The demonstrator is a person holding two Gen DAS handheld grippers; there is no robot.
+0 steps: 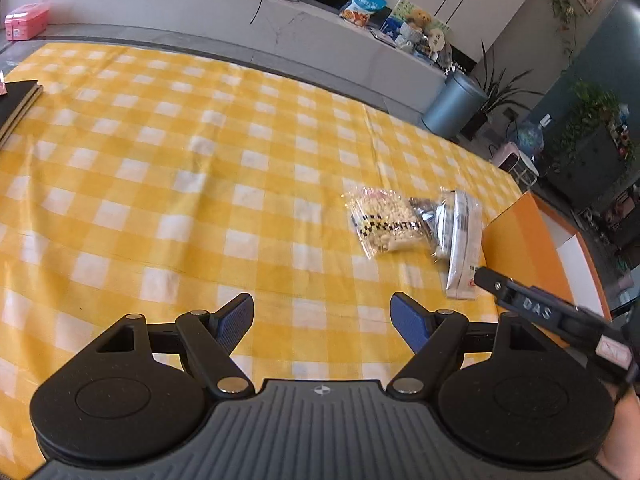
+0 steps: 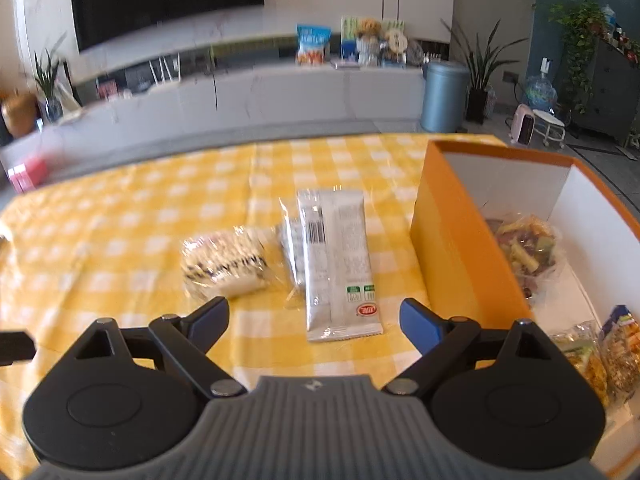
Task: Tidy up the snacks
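Right gripper (image 2: 314,316) hovering wide over grey packet (image 2: 340,268), barcode up, print unreadable. Left gripper (image 1: 322,320) sitting wide, "DAS" showing beside it. Box (image 2: 452,240) flanking packet's right.

Checked cloth (image 2: 120,240) — matt, snack wrappers (image 2: 340,264) — glossy plastic

Both grippers wide open, holding nothing.

The left gripper (image 1: 322,322) has its two blue-padded fingers (image 1: 236,320) spread far apart and pointing toward 12 o'clock, with nothing between them. In the left wrist view the right gripper (image 1: 480,274) comes in from 4 o'clock, its black tip directed toward 10 o'clock, and a bit of the person's hand (image 1: 622,436) shows at the lower right edge. The right gripper (image 2: 314,318) in its own view also has the fingers (image 2: 420,322) spread wide, level and empty, pointing to 12 o'clock.
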